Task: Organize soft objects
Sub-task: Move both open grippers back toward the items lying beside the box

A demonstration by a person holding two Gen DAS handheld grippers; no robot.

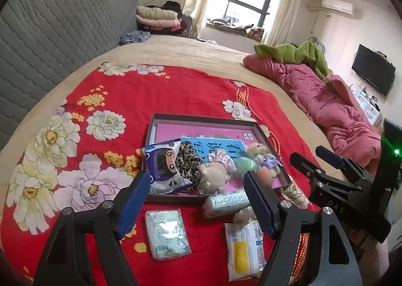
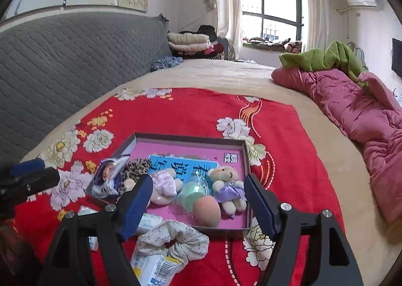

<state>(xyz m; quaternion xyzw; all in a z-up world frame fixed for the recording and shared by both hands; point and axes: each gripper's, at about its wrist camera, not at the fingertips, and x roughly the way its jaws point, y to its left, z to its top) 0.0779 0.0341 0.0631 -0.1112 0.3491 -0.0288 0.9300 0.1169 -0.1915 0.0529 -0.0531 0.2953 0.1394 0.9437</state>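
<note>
A shallow box (image 1: 201,118) with a pink bottom lies on the red flowered blanket (image 1: 176,90). Inside it are a blue-white packet (image 1: 163,168), a leopard scrunchie (image 1: 188,160), a pink-dressed plush bear (image 1: 216,173), a green sponge (image 2: 192,194), an orange sponge (image 2: 208,213) and a purple-dressed bear (image 2: 228,190). In front of the box lie a tissue pack (image 1: 167,234), a green wrapped roll (image 1: 226,201), a yellow-white packet (image 1: 245,252) and a floral scrunchie (image 2: 173,238). My left gripper (image 1: 196,180) hovers open over the box's near edge, holding nothing. My right gripper (image 2: 198,183) is open too, empty, above the sponges.
A grey quilted headboard (image 1: 62,34) runs along the left. A pink quilt (image 1: 326,100) with a green cloth (image 1: 296,52) lies on the right of the beige bedspread (image 1: 188,49). Folded bedding (image 1: 155,17) is stacked near the window.
</note>
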